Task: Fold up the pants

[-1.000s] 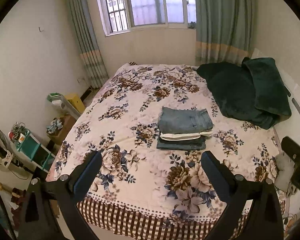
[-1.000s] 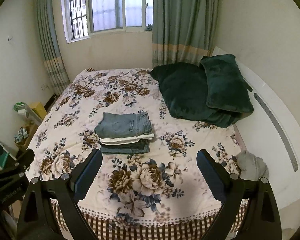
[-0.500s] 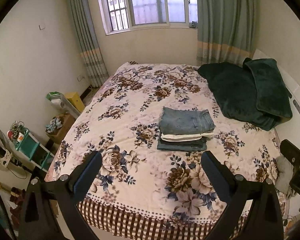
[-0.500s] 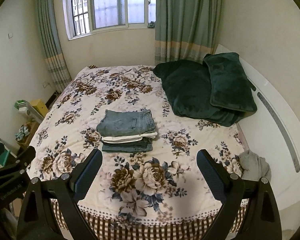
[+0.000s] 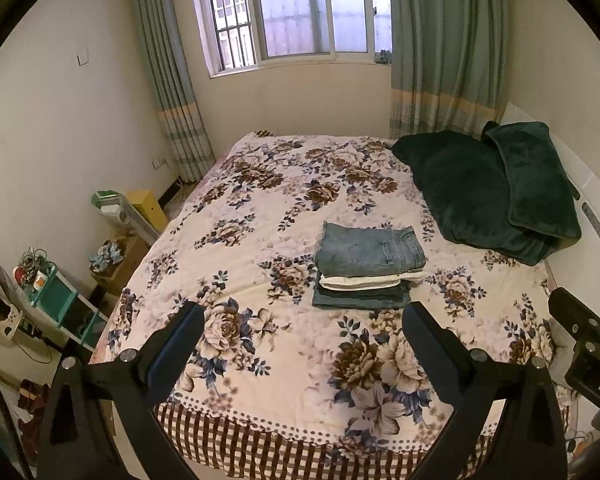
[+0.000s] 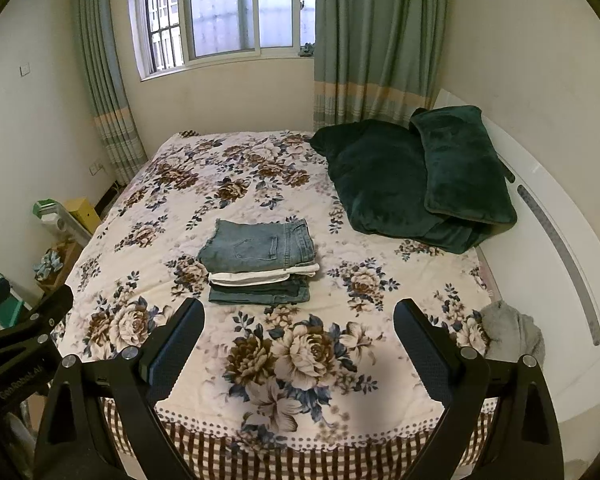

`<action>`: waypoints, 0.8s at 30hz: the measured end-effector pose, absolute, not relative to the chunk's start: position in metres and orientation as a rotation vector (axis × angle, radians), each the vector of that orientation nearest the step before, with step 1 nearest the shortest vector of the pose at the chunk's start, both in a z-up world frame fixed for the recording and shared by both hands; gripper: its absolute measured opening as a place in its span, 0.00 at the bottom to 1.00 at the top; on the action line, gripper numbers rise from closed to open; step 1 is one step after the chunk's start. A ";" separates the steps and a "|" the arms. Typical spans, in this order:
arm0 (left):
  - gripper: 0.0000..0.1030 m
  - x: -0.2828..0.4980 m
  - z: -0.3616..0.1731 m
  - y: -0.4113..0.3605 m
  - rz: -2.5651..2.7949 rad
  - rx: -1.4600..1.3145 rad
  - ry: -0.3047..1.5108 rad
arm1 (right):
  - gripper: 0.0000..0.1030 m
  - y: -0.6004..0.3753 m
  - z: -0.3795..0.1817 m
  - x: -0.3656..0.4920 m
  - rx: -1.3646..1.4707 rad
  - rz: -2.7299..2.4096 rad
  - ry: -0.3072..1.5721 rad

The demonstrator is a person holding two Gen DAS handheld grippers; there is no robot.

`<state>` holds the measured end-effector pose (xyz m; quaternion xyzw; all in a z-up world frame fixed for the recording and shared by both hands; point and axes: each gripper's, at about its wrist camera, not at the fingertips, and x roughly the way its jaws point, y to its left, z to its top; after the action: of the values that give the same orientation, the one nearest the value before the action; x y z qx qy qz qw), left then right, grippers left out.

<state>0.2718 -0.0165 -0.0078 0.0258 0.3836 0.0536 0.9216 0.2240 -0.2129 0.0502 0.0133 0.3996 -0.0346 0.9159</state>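
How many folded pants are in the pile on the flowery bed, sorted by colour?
Light blue denim pants, top of the pile: 1
White folded pants, middle: 1
Dark blue-grey denim pants, bottom: 1
Total: 3, stacked on the floral bedspread.

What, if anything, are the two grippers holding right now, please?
Nothing: the left gripper and right gripper are open, short of the folded pants stack.

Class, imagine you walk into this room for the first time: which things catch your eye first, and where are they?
A neat stack of folded pants sits mid-bed on the floral bedspread. A dark green blanket is heaped by the headboard at right. In the foreground, both grippers, left gripper and right gripper, hang open and empty.
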 end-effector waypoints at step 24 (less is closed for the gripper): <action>0.98 0.274 0.004 -0.022 0.104 0.051 0.771 | 0.95 -0.207 0.052 0.229 0.039 -0.061 0.817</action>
<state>0.2744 -0.0215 0.0036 0.0251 0.3756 0.0509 0.9250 0.2292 -0.2072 0.0525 0.0189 0.3970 -0.0295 0.9171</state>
